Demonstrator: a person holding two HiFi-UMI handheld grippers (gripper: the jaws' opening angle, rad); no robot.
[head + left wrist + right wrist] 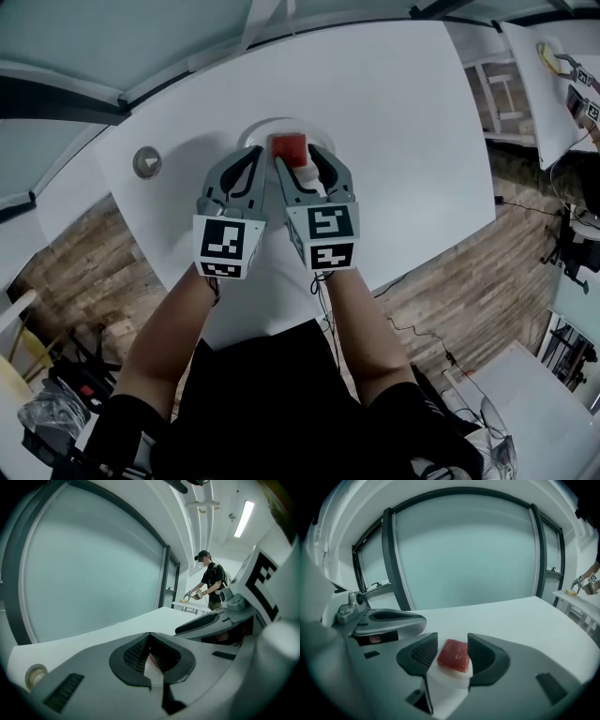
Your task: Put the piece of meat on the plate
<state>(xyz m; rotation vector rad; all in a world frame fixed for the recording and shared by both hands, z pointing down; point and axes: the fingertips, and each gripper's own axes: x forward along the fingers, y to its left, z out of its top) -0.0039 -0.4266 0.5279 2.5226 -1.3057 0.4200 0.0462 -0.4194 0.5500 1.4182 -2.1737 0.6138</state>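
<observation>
A red cube of meat [289, 147] lies on a small white plate [251, 136] near the far side of the white table [394, 112]. My right gripper [296, 159] hovers just over it. In the right gripper view the meat [453, 656] rests on the plate [449, 680] between the right gripper's [452, 644] two dark pads. A sliver of plate shows beside the left pad, so the pads do not press on the meat. My left gripper [255, 152] sits close beside the right one. The left gripper's [150, 634] tips meet, with nothing held.
A small round grey object [146, 162] lies on the table left of the plate, also low in the left gripper view as a ring [35, 675]. Frosted glass panels stand behind the table. A person [211, 581] works at another table far off.
</observation>
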